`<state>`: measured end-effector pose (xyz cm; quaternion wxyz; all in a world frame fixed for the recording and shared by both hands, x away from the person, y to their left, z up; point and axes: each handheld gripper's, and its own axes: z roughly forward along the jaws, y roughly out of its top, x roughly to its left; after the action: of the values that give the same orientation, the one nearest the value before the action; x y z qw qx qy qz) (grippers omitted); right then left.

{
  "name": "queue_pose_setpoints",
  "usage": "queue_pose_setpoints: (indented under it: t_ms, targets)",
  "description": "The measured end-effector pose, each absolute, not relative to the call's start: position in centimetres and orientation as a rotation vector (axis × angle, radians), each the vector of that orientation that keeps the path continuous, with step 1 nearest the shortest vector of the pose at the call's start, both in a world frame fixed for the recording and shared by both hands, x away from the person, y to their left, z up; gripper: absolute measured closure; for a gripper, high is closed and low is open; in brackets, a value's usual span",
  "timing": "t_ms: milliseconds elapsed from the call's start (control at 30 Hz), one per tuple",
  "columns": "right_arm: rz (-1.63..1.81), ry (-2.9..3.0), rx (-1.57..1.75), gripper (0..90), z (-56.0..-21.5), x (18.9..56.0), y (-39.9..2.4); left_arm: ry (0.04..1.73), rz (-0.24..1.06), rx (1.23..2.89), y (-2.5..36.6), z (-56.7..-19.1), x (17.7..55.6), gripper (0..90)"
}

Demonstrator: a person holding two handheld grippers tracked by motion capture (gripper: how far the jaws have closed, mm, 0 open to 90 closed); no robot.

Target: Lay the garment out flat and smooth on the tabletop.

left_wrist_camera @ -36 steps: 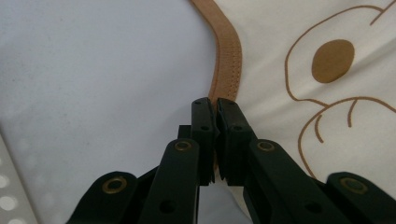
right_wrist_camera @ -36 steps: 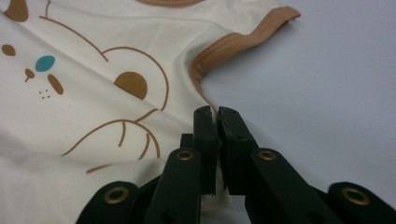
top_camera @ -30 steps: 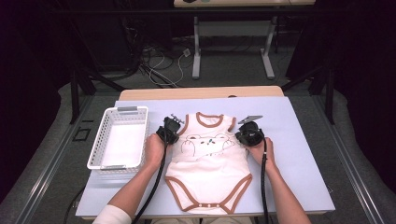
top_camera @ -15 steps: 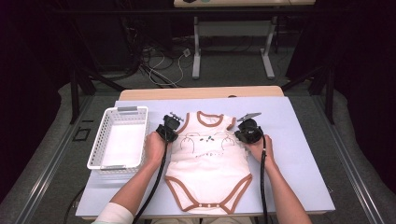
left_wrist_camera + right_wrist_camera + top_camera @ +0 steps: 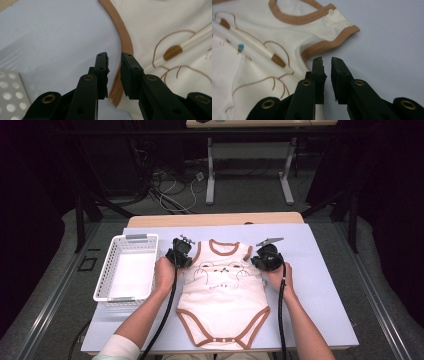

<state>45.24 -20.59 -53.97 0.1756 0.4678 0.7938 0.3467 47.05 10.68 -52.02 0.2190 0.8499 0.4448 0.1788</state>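
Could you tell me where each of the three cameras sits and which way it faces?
High view: fixed above the person's side, looking forward and down on the table; both forearms, the left gripper and right gripper flank the bodysuit, with the basket at the left.
Left gripper view: rides that gripper, looking along its slightly parted jaws at the bodysuit's brown trim.
Right gripper view: rides its gripper, facing the sleeve beyond slightly parted jaws.
Shared: all show the bodysuit on the table; both pairs of jaws have just been opening.
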Motion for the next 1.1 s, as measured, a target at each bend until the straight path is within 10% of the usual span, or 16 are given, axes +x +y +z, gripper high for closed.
queue_pose_setpoints:
  t_ms: [600,800,1100]
  targets:
    - [0.971,2.278,1.416,71.3,-55.3,47.4,-17.7,1.205,0.417,2.368,9.8,-54.0,48.6,61.2]
    - [0.963,2.283,1.393,88.0,-55.3,47.4,-17.0,1.193,0.397,2.342,9.6,-54.2,48.5,75.6]
    - [0.842,2.253,1.37,90.0,-55.2,47.6,-18.2,1.2,0.399,2.333,9.4,-54.2,48.2,86.3]
